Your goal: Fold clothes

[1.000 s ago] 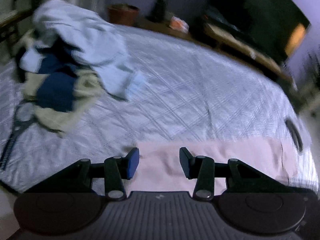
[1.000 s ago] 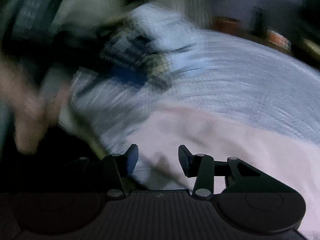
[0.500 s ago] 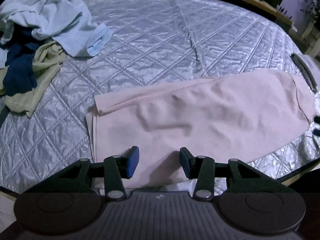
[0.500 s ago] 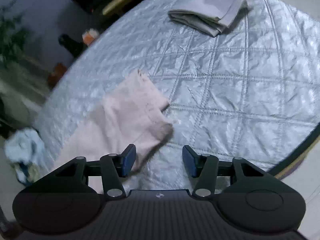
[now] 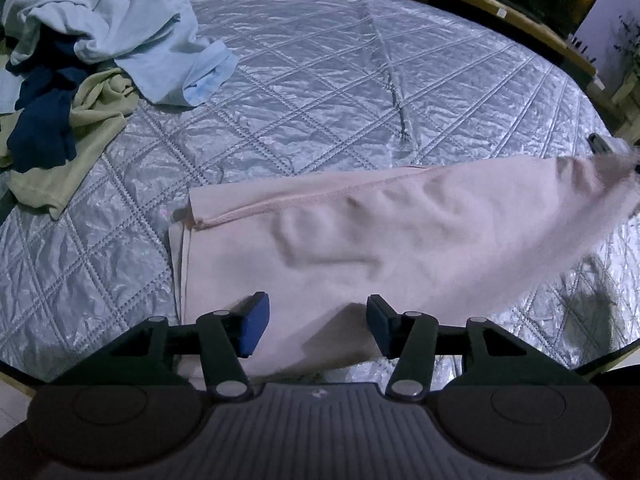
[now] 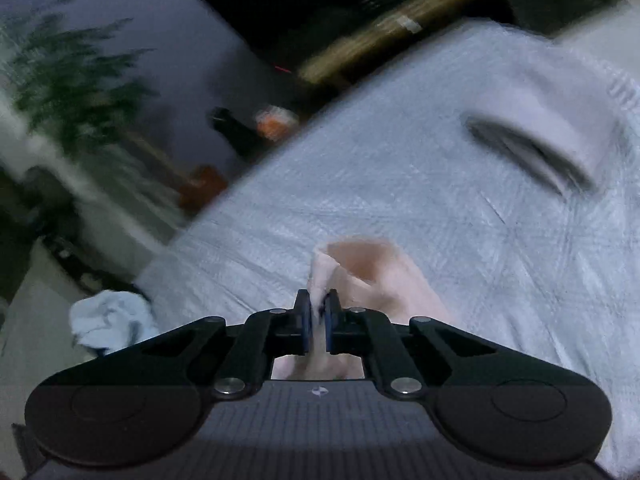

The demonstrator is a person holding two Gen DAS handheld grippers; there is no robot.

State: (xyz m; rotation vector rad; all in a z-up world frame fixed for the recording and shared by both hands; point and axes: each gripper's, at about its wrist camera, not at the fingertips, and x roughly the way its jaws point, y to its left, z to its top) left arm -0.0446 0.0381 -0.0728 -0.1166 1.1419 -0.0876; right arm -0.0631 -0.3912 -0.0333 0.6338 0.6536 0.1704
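The right gripper, parted half a second ago, is closing on the pink garment's far end, now lifted off the quilted bed. The left gripper is opening, its jaws apart above the near edge.

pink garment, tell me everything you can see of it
The pink garment is soft, pale knit cloth with a stitched hem, folded to a long band across the quilted bedspread. Its far right end is lifted and blurred, its edge between the pads of the closing right gripper. The left gripper, jaws opening, hovers over its near edge without pinching it.
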